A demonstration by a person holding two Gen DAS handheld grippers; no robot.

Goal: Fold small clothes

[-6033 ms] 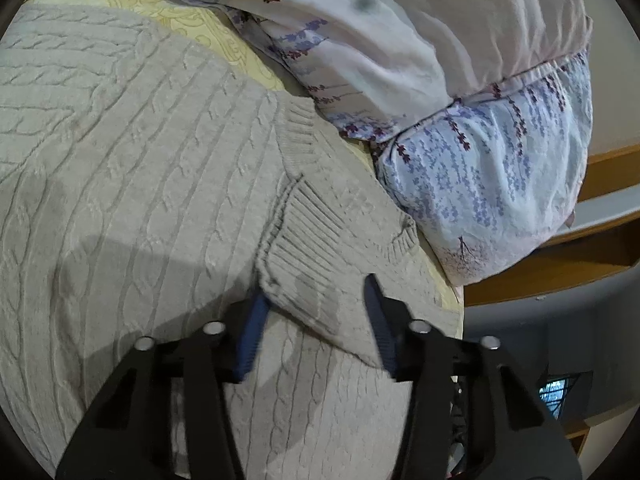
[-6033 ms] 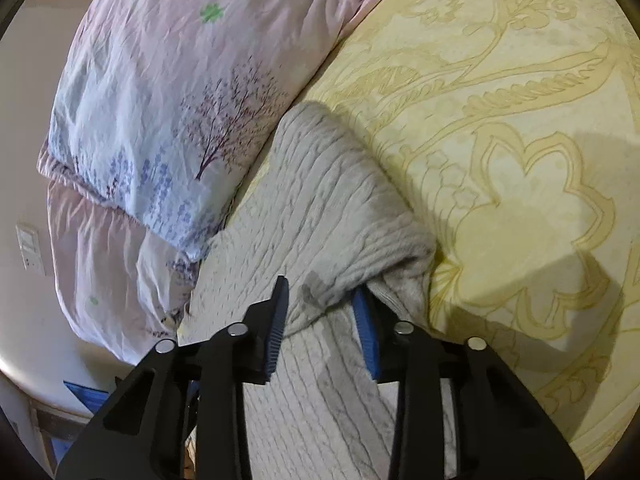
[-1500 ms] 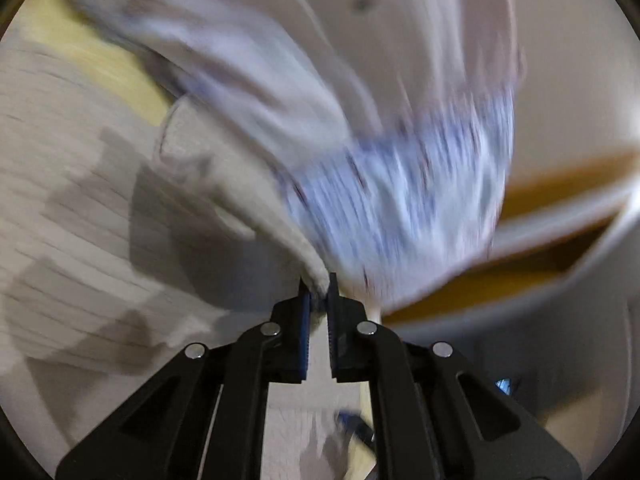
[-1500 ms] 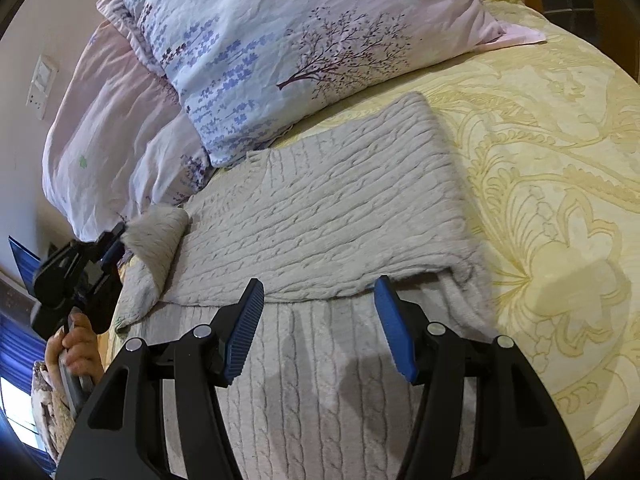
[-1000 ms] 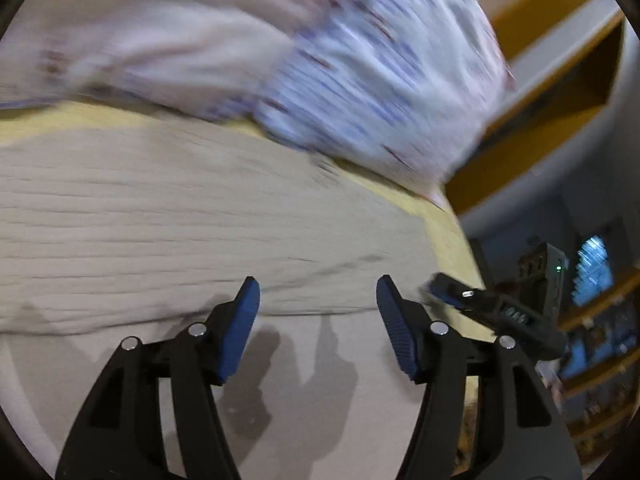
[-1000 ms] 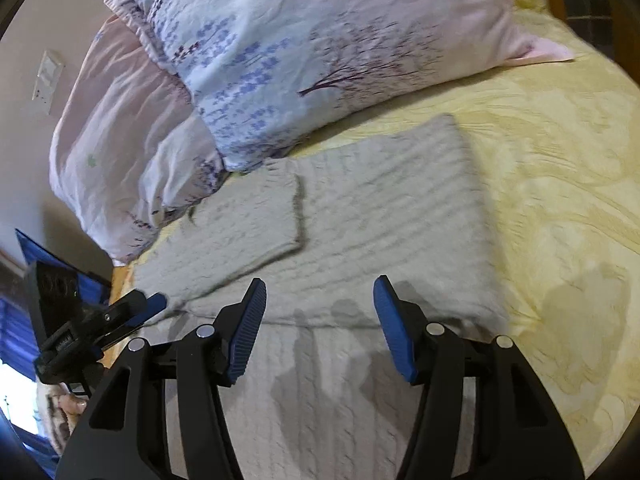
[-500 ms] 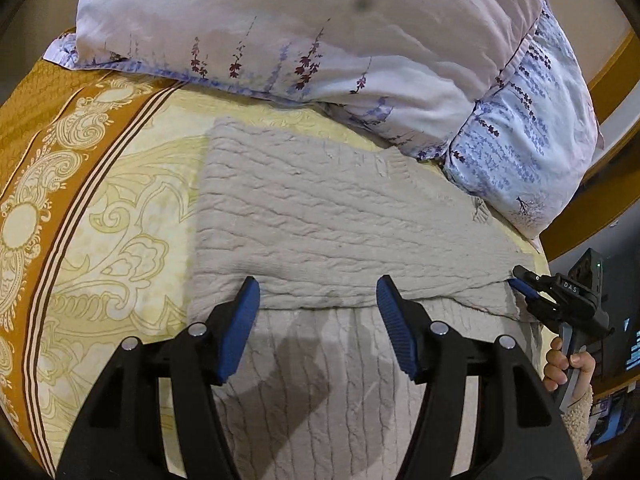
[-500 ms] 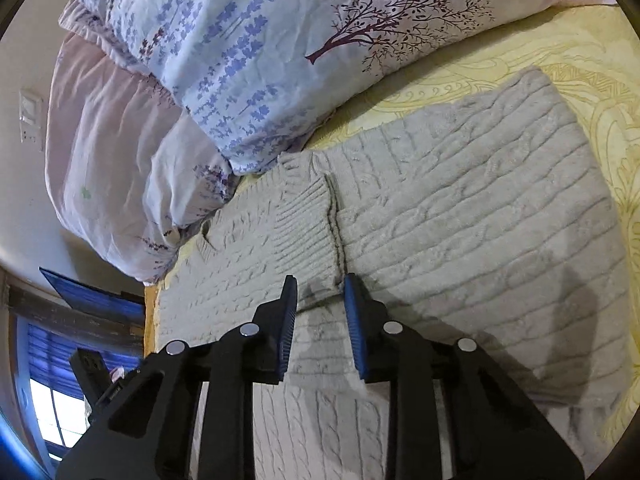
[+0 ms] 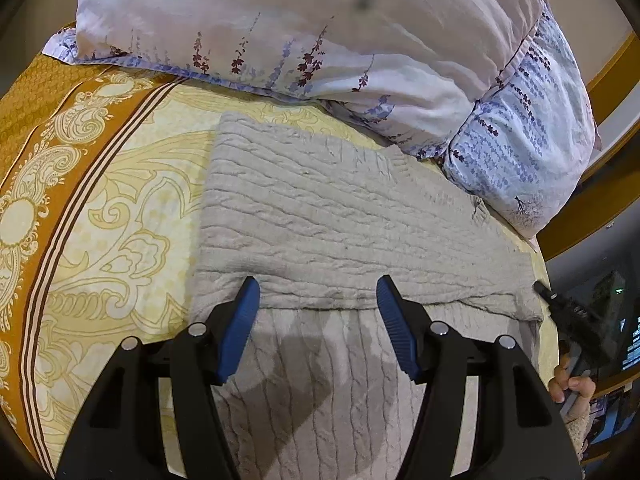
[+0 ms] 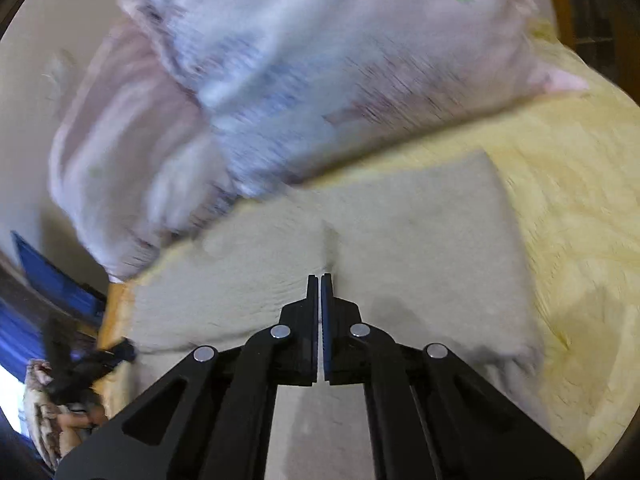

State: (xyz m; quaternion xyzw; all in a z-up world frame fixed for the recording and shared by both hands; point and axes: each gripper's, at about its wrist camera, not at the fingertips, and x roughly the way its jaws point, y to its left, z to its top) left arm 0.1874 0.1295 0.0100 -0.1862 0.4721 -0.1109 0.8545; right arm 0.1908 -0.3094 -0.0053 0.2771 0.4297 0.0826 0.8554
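A beige cable-knit sweater (image 9: 340, 220) lies flat on the bed with both sleeves folded across its chest. My left gripper (image 9: 318, 300) is open and empty, hovering over the lower edge of the folded sleeves. In the blurred right wrist view the sweater (image 10: 400, 232) fills the middle. My right gripper (image 10: 320, 280) is shut with nothing visible between its fingers, above the spot where the two sleeve cuffs meet. The right gripper also shows in the left wrist view (image 9: 560, 304) at the sweater's right edge.
Two floral pillows (image 9: 360, 40) lie against the sweater's far edge, also in the right wrist view (image 10: 280, 60). The yellow patterned bedspread (image 9: 120, 208) has an orange border at the left. A wooden bed frame (image 9: 600, 200) is at the right.
My right gripper has closed fully and pulled back while moving fast. My left gripper stayed open and barely moved. Before that the left sleeve was folded across and let go.
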